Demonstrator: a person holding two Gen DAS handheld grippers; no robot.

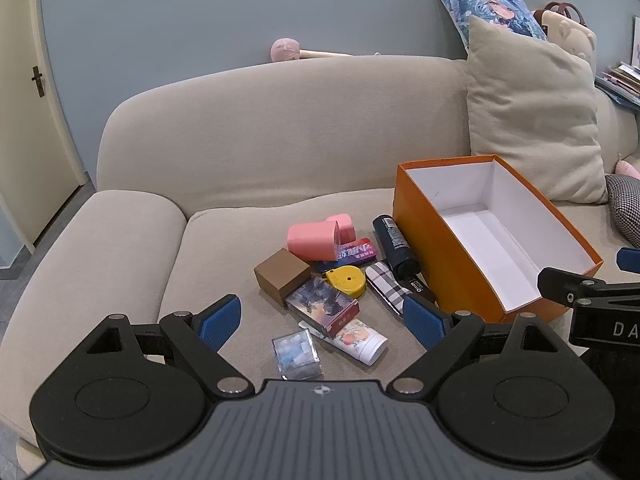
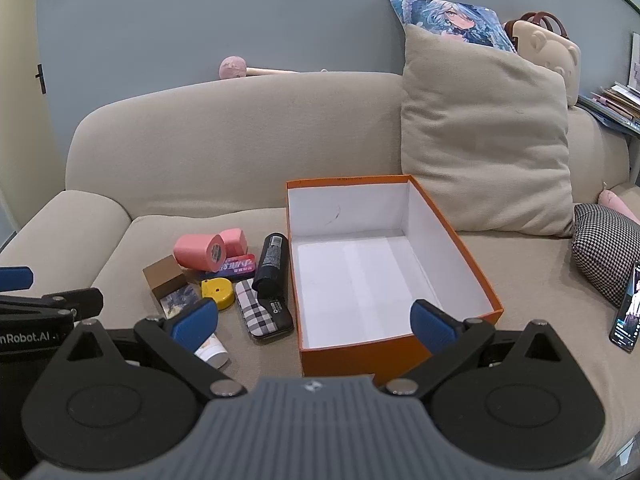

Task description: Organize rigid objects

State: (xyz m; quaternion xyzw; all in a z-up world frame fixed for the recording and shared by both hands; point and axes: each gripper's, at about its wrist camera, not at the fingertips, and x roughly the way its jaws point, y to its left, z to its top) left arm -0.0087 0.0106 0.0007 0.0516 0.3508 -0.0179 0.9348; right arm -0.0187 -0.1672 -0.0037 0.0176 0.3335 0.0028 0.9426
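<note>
On the sofa seat cushion [image 1: 224, 240], just left of the empty orange box [image 2: 456, 236], there's a loose pile of small hard stuff waiting to go in. The box has nothing in it yet, so I'd say the sorting hasn't started.

Quick handling guesses from looks alone:
- brown cardboard cube [image 1: 282, 274]: light, stiff, flat sides, easy pinch across two opposite faces.
- yellow tape measure [image 1: 347, 279]: smooth plastic shell, lying flat, so probably slippery. Grab it across the edges.
- dark spray can [image 1: 395, 246]: lies on its side right up against the box wall. Round, likely to roll, so squeeze across the middle of the body.
- plaid case [image 2: 260, 312]: flat and thin, half under the can's end, awkward to get under.
- clear plastic cube [image 1: 297, 354]: nearest the left gripper [image 1: 322, 320], looks hard and slick, maybe brittle.
- pink roll [image 1: 314, 242] and the printed card box [image 1: 326, 306] sit mid-pile, touching their neighbours.
- white tube [image 1: 362, 342] lies partly under the card box. It's the one thing that might squish a bit.

Pose: both claws are spread wide with nothing between the pads. The left one hovers low over the near edge of the pile, pointing at it. The right gripper [image 2: 314, 324] sits beside it, aimed over the box's near wall.
</note>
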